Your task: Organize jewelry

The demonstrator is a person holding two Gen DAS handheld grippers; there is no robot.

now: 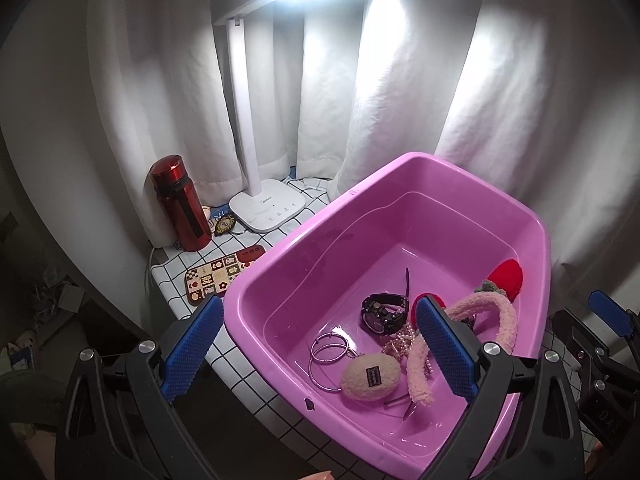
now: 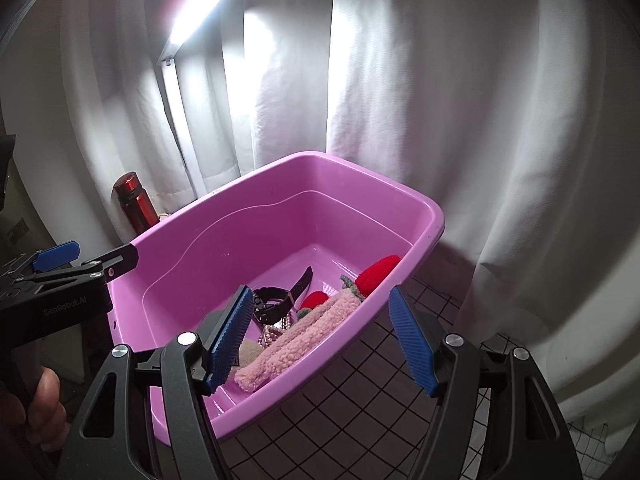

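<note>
Both grippers are held above the near rim of the pink tub, which sits on the bench under a checked cloth. The left gripper is spread wide with nothing between its fingers; one finger hangs outside the tub's near-left wall, the other over the contents. The right gripper is likewise released and empty, straddling the tub's right-hand wall.

All the jewelry is seen in the near-right part of the tub floor, loosely heaped.

- Beige plush clip: nearest. Judged light and compressible; a pinch across its middle should hold.
- Two silver bangles: overlapping, flat on the floor, touching the plush clip. Judged rigid, thin and slippery on smooth plastic; an edge would need lifting, or the ring taken across its wire.
- Pink fuzzy headband: curved, draped over the other items. Judged light with a springy core; best taken mid-arc. It may drag the beads beneath.
- Pearl strand: limp, partly hidden under the headband. Judged prone to snagging and slipping; a bunched section should be gripped.
- Black watch: judged the heaviest piece, stiff at the case; the strap offers a hold.
- Red knitted strawberry: farthest, against the far-right wall, soft.

Behind the tub a red bottle and a lamp base are noted, against a white curtain.
</note>
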